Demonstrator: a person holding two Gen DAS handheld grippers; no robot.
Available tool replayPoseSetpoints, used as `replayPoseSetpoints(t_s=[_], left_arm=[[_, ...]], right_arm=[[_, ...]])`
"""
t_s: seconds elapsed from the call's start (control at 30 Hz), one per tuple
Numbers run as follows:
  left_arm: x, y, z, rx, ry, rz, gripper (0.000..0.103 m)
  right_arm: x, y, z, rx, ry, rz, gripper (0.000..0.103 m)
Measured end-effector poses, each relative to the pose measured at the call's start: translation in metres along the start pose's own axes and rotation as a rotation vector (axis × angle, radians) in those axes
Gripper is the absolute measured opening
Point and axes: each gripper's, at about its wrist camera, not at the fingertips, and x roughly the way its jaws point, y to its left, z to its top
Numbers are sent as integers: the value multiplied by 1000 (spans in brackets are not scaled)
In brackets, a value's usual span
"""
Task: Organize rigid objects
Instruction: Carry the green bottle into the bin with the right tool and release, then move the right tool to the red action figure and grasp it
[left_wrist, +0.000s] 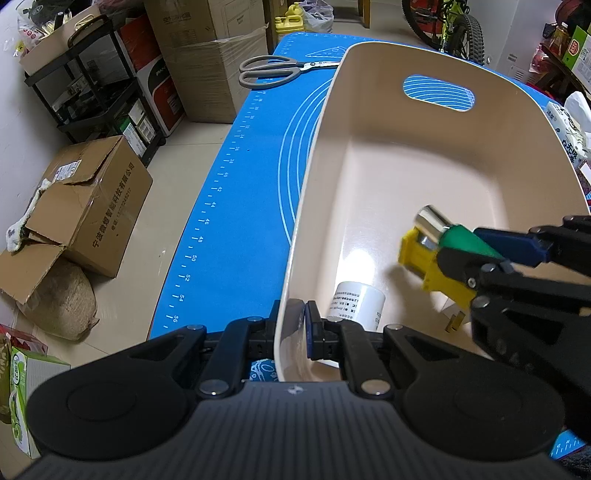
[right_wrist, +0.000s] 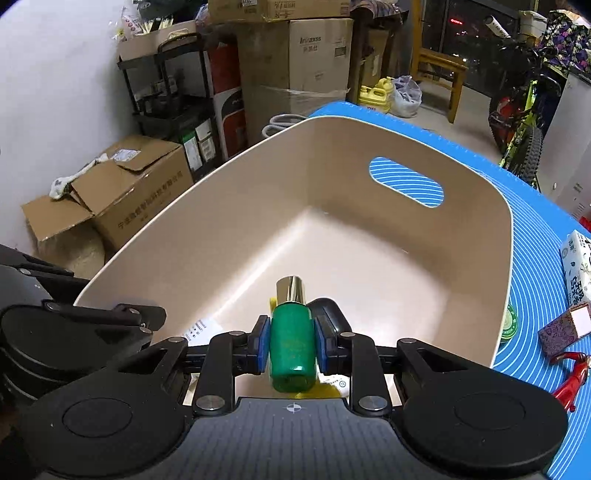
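A beige plastic bin (left_wrist: 373, 110) with a handle slot stands on the blue mat (left_wrist: 240, 184). My left gripper (left_wrist: 295, 332) is shut on the bin's near rim. My right gripper (right_wrist: 290, 345) is shut on a green bottle (right_wrist: 291, 343) with a silver cap and holds it inside the bin; it also shows in the left wrist view (left_wrist: 463, 236). A white cylindrical container (left_wrist: 356, 304) and a yellow boxy object (left_wrist: 424, 262) lie on the bin floor. A black object (right_wrist: 328, 310) sits just beyond the bottle.
Grey-handled scissors (left_wrist: 273, 70) lie on the mat behind the bin. A tissue pack (right_wrist: 576, 262), a small purple box (right_wrist: 565, 328), a round green lid (right_wrist: 509, 321) and a red tool (right_wrist: 570, 373) lie right of the bin. Cardboard boxes (left_wrist: 85, 206) stand on the floor left.
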Motion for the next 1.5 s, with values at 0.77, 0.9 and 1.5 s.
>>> replayPoseSetpoints(t_s=[0.77, 0.9, 1.5], left_arm=[[-2, 0, 0, 2, 1, 1, 13], [-2, 0, 0, 1, 1, 1, 13], [-3, 0, -1, 1, 2, 3, 14]], right_arm=[[-76, -138, -10, 269, -210, -239, 64], [-70, -172, -27, 334, -194, -310, 64], [-10, -274, -92, 598, -56, -428, 65]])
